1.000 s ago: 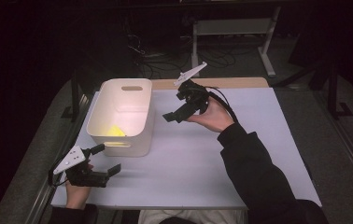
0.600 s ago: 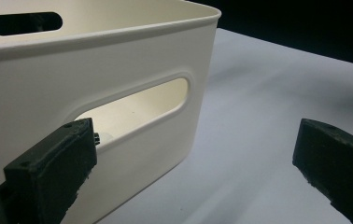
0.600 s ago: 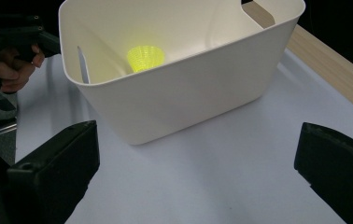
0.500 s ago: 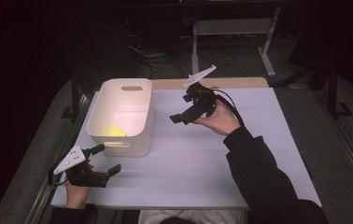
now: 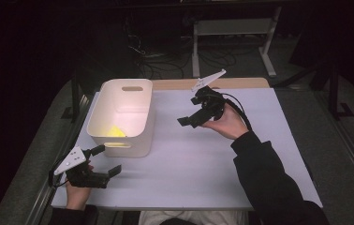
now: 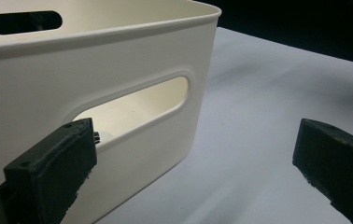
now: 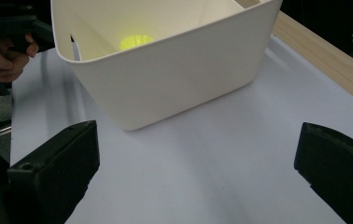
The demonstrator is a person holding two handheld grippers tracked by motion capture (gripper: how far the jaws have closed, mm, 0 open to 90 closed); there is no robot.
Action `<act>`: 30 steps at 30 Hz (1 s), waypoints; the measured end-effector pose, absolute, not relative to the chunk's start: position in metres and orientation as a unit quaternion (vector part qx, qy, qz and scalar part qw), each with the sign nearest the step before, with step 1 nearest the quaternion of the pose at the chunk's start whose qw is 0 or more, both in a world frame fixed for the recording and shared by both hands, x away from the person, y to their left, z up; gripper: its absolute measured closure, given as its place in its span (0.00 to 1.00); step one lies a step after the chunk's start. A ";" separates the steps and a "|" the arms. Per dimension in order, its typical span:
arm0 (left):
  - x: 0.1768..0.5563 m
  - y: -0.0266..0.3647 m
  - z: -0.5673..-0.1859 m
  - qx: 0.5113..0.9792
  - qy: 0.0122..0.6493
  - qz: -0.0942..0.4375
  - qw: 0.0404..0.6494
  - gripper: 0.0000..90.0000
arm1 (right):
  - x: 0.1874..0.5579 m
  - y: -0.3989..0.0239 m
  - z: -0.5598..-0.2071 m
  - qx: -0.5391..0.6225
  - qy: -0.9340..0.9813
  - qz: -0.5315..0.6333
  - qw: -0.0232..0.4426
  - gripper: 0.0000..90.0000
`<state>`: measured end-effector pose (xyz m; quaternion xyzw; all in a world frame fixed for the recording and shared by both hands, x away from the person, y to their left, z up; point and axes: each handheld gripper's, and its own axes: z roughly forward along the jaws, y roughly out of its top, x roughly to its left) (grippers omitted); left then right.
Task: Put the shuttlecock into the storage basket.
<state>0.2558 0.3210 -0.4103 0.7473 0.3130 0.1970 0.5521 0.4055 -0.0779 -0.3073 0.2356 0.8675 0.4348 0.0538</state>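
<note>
White table (image 5: 198, 159): bin (image 5: 119, 136) left of right gripper (image 5: 192, 119), yellow item (image 7: 135, 42) inside, perhaps ball.

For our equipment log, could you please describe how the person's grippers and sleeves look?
Each hand-held gripper, left and right, is black with two blocky black jaws and a grey three-cornered plate on top. A black cable loops from the right one. The right arm wears a dark long sleeve.

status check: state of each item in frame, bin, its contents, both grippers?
white bin: upright on the table, open top, not gripped.
yellow ball: resting inside the bin, on its floor.
left gripper: open, empty, beside the bin's near handle slot.
right gripper: open, empty, raised over the table, apart from the bin.
</note>
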 end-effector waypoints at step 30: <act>0.256 0.321 -0.410 0.748 0.313 0.198 0.551 0.00 | 0.392 -0.127 -0.334 0.262 0.856 0.442 0.055 0.00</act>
